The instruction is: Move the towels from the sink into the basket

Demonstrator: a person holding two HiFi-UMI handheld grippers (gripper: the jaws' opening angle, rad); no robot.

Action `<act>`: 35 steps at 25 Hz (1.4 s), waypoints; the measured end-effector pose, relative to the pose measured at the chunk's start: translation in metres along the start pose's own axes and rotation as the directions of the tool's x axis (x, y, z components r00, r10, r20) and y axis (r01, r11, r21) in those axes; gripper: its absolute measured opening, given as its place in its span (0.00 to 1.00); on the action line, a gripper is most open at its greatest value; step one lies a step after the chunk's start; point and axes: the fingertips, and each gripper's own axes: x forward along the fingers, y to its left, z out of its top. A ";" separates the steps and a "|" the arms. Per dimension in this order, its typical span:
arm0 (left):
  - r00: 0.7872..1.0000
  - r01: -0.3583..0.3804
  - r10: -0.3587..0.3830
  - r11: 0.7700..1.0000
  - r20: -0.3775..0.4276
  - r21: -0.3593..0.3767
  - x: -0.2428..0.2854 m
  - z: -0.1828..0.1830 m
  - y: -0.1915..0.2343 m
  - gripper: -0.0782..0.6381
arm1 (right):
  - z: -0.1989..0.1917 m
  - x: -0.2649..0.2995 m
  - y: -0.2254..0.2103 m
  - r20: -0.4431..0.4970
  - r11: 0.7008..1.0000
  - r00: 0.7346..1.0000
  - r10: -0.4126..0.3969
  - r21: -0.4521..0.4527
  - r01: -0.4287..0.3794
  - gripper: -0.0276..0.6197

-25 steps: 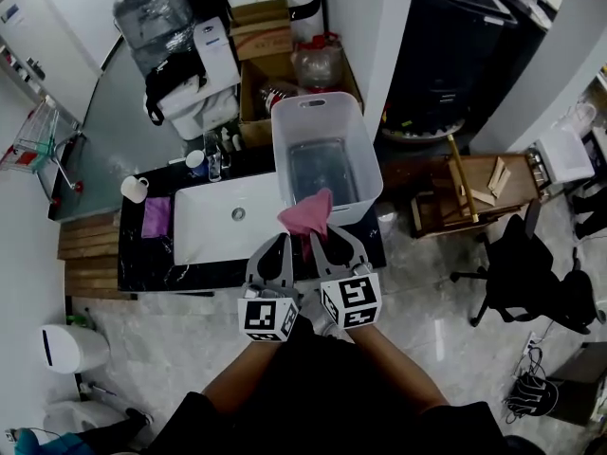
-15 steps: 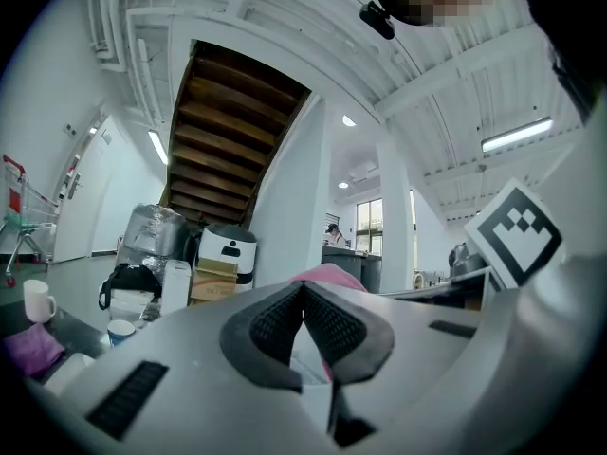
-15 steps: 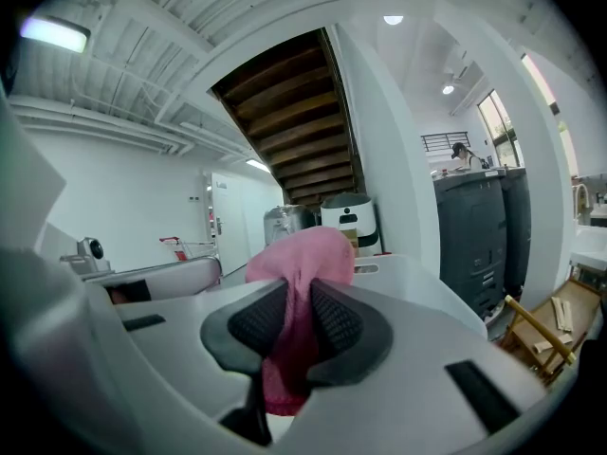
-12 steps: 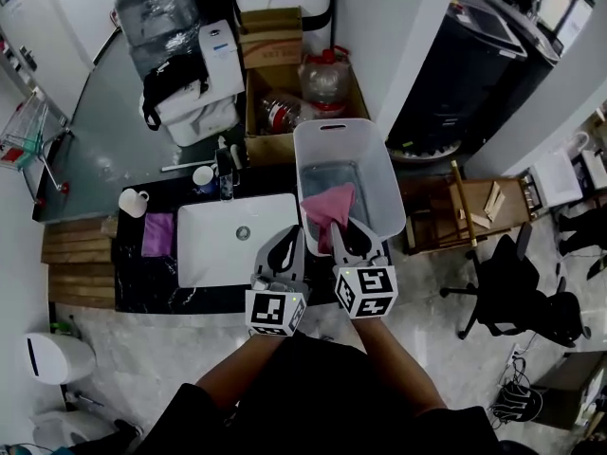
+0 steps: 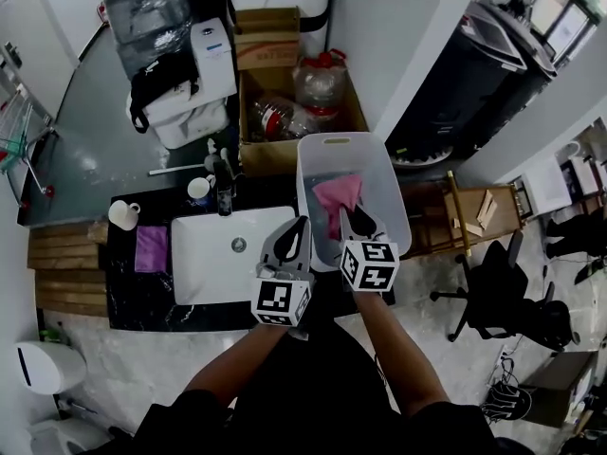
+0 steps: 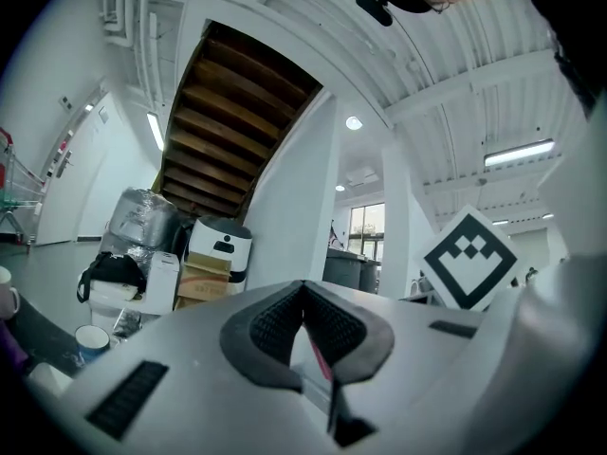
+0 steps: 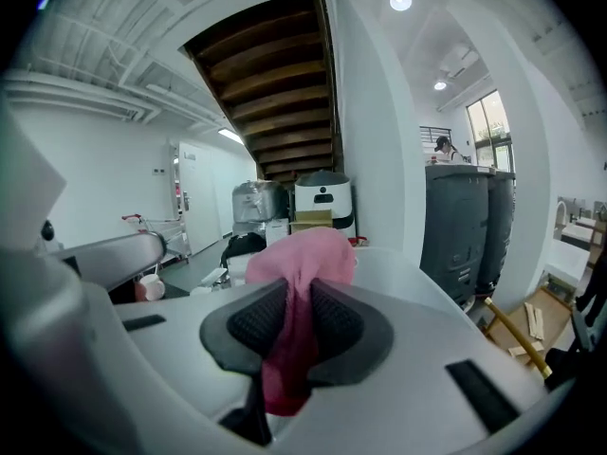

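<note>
Counter (image 5: pixel 142 292): sink (image 5: pixel 204 263), purple cloth (image 5: pixel 150 247), mug (image 5: pixel 122 214)

Soft pink cloth towel (image 5: pixel 339 193); smooth white plastic basket (image 5: pixel 332 140); glossy white sink (image 5: pixel 204 263) in a dark, polished, veined bench (image 5: pixel 142 297); matt brown cardboard box (image 5: pixel 266 31).

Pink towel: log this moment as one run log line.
right gripper: shut on pink cloth towel | towel: over white plastic basket | left gripper: shut, empty

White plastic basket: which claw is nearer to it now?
Right. The right claw holds the pink towel over the white plastic basket; the left claw is just outside its wall, toward the white sink.
</note>
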 end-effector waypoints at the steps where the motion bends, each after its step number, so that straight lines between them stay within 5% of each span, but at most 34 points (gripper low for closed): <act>1: 1.000 -0.009 0.009 1.000 -0.002 -0.002 0.006 -0.001 0.003 0.13 | 0.000 0.011 -0.004 -0.015 1.000 1.000 -0.006 -0.006 0.006 0.17; 9: 0.996 -0.092 0.092 0.995 0.002 0.026 0.064 -0.004 0.026 0.13 | -0.033 0.096 -0.022 -0.155 0.999 0.986 0.052 0.010 -0.051 0.17; 19: 0.988 -0.149 0.151 0.987 -0.026 0.064 0.105 -0.008 0.039 0.13 | -0.096 0.180 -0.042 -0.377 0.994 0.920 0.103 0.056 -0.089 0.17; 35: 0.976 -0.208 0.210 0.977 -0.062 0.043 0.122 -0.016 0.051 0.13 | -0.166 0.233 -0.052 -0.470 0.974 0.871 0.146 0.220 -0.045 0.20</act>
